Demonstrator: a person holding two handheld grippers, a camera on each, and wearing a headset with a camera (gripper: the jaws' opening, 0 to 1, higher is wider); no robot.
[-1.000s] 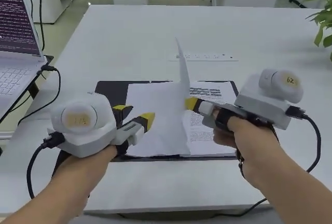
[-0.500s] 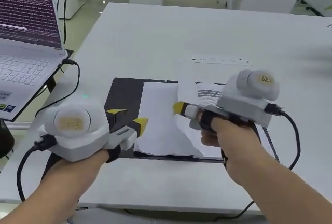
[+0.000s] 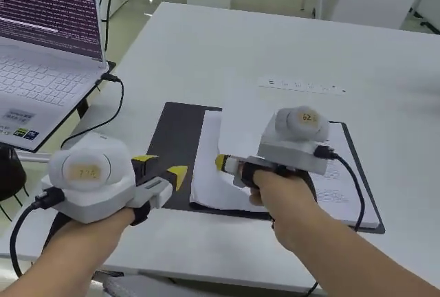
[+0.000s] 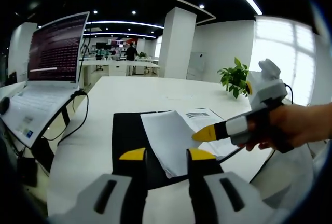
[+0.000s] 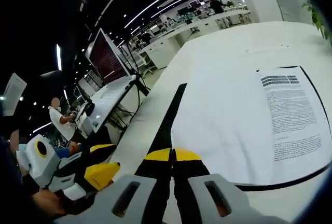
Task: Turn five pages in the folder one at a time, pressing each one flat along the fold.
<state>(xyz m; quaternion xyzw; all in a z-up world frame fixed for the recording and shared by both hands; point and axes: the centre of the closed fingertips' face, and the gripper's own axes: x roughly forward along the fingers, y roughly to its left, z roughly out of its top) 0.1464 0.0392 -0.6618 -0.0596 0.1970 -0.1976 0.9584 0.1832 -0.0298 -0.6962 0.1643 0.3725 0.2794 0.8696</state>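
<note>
Page (image 3: 239, 113) has swung leftward — right gripper (image 3: 221, 163) pinching it.

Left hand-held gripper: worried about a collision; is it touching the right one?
Apart. Head view shows black folder and page between the left hand-held gripper and right hand-held gripper.

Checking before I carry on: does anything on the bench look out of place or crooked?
Nothing damaged. One page arches over the folder, mid-turn, its edge apparently pinched in the shut right claw; it is not yet flat along the fold.
</note>
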